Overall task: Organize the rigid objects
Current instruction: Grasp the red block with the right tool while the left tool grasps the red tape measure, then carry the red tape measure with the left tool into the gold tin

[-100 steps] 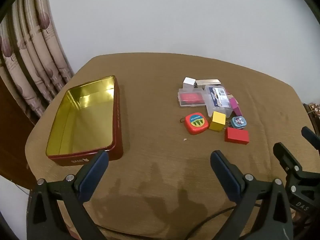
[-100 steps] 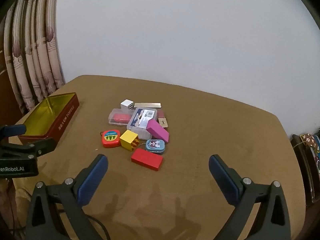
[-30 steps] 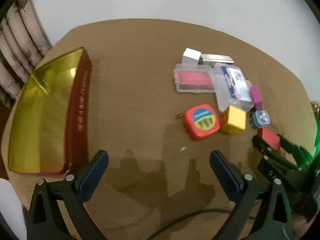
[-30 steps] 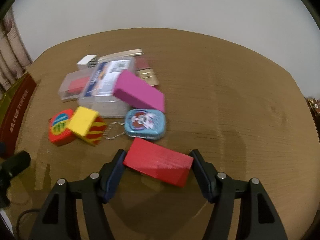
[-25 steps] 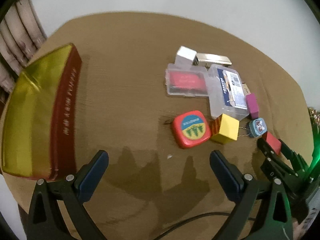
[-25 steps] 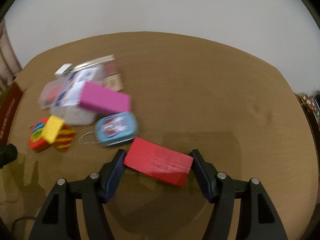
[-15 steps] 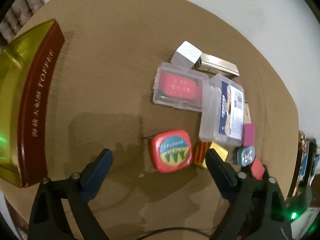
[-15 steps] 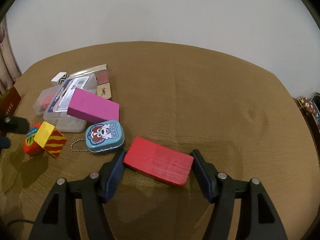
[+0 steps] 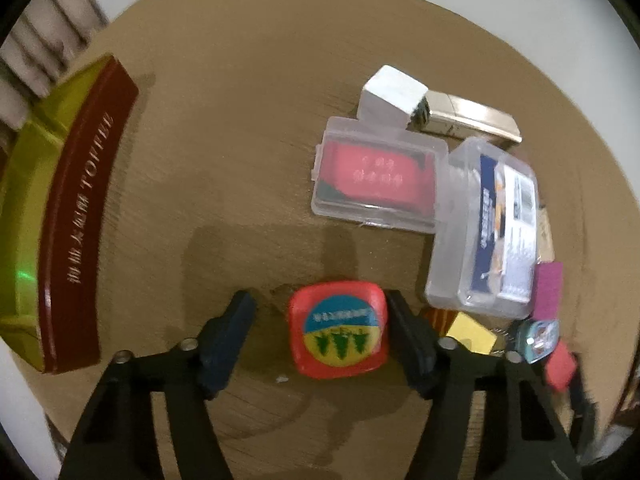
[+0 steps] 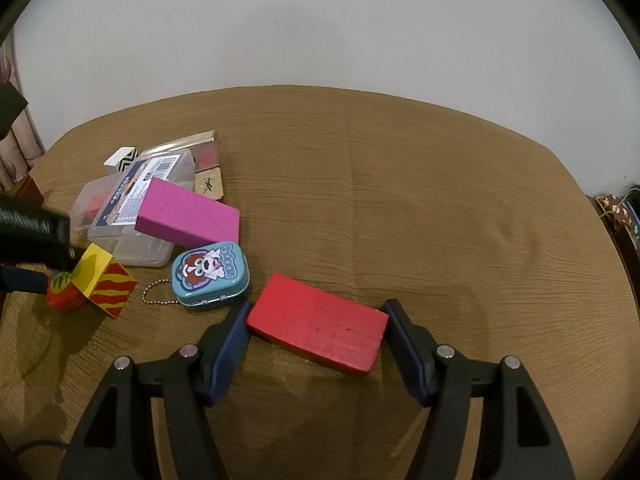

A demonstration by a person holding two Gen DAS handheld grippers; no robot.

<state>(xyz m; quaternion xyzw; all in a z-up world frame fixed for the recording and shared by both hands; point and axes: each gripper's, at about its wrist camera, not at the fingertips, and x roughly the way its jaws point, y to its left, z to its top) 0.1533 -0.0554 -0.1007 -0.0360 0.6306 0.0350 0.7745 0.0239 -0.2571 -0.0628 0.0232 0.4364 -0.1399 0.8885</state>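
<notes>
The right gripper [image 10: 316, 322] holds a red block [image 10: 318, 322] between its two fingers; both pads press against the block's short ends, so the jaws are closed to the block's length. The block sits just above or on the brown tablecloth [image 10: 440, 200]; contact with the cloth cannot be determined.

The left gripper [image 9: 320, 324] straddles a red tape measure [image 9: 338, 334] that lies flat on the cloth. Its jaws are partly open. The right finger [image 9: 408, 336] touches or nearly touches the tape measure's side, while a gap separates the left finger [image 9: 228, 332] from it. The tape measure is not clamped.

Just beside the tape measure, on its right in the left wrist view, stands a yellow cube [image 10: 102, 276] with red stripes, tilted on an edge. A blue keychain tin [image 10: 210, 274] lies near the red block's left end, its bead chain reaching toward the cube. Behind the tin, a pink block [image 10: 188, 218] leans on a clear plastic box [image 9: 484, 232] with a printed label. A second clear case [image 9: 376, 178] with red contents adjoins that box. A white cube [image 9: 390, 96] and a silver bar [image 9: 468, 122] lie behind the cases.

An open red tin [image 9: 76, 216] with a gold interior stands well apart at the table's left edge.
</notes>
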